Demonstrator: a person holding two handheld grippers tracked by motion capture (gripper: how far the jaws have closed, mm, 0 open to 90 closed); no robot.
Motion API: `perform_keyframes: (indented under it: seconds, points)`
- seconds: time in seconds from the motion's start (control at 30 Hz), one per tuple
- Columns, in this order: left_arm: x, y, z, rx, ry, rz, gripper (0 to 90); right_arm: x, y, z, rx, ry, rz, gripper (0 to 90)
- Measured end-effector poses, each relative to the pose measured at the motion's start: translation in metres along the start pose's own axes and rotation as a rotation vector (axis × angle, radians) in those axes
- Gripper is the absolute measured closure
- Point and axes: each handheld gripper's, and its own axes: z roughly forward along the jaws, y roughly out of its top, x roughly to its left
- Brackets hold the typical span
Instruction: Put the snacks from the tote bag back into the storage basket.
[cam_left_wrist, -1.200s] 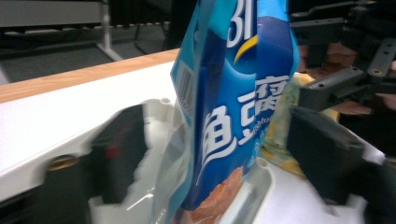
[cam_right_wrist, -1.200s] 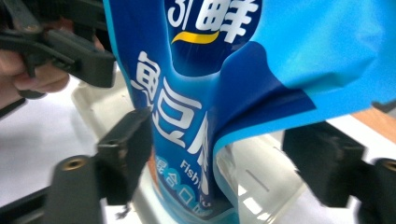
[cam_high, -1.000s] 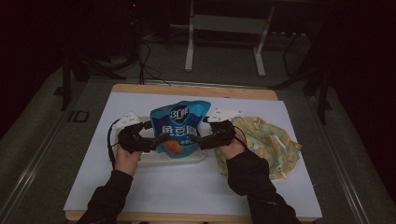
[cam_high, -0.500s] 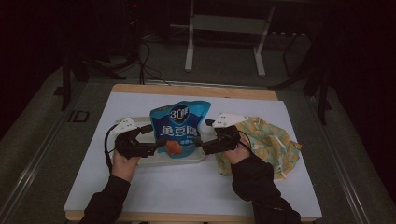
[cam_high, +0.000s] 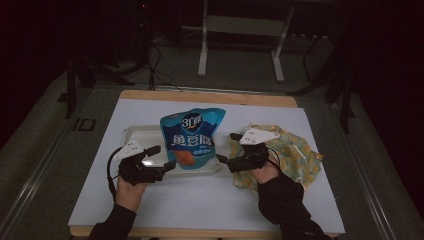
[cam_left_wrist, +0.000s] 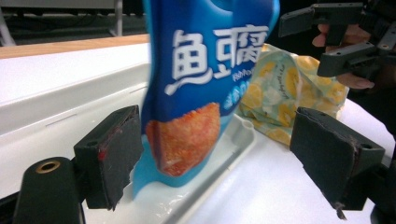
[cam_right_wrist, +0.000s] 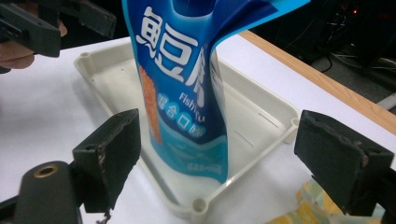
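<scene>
Wearing dark long sleeves (cam_high: 280, 197); gripping black two-jaw left gripper (cam_high: 162, 159) and right gripper (cam_high: 228, 148), each carrying pale three-cornered plate (cam_high: 258, 136), trailing black cable (cam_high: 111, 170); jaw pads (cam_left_wrist: 114, 151) showing worn, chipped edges.

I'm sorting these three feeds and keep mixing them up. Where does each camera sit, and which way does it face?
High view: above the table's near edge, looking forward and down; forearms, hands, left gripper, right gripper.
Left gripper view: on that gripper, facing the pouch; own fingers.
Right gripper view: facing the pouch from the other side; own fingers.
All share pouch and tray.
</scene>
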Motion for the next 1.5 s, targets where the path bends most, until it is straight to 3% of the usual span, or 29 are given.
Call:
perform_keyframes:
  seconds: [0.07,0.13,0.57,1.1,1.5]
  points:
    - [-0.005,-0.002,-0.002,-0.003,0.002,-0.001,17.7,0.001,-0.002,-0.005,-0.006,-0.004,-0.004,14.5]
    - [-0.009,-0.004,-0.005,-0.009,-0.025,-0.011,17.7,0.001,-0.004,-0.01,-0.014,-0.01,0.002,14.5]
    - [-0.038,-0.007,-0.009,-0.033,-0.091,0.024,17.7,0.004,-0.022,-0.038,-0.027,-0.026,0.006,14.5]
    - [-0.055,-0.012,0.028,0.047,-0.216,0.1,17.6,0.007,-0.059,-0.072,-0.035,-0.067,0.031,14.4]
    - [-0.063,-0.015,0.051,0.073,-0.241,0.134,17.6,0.006,-0.084,-0.091,-0.026,-0.103,0.052,14.4]
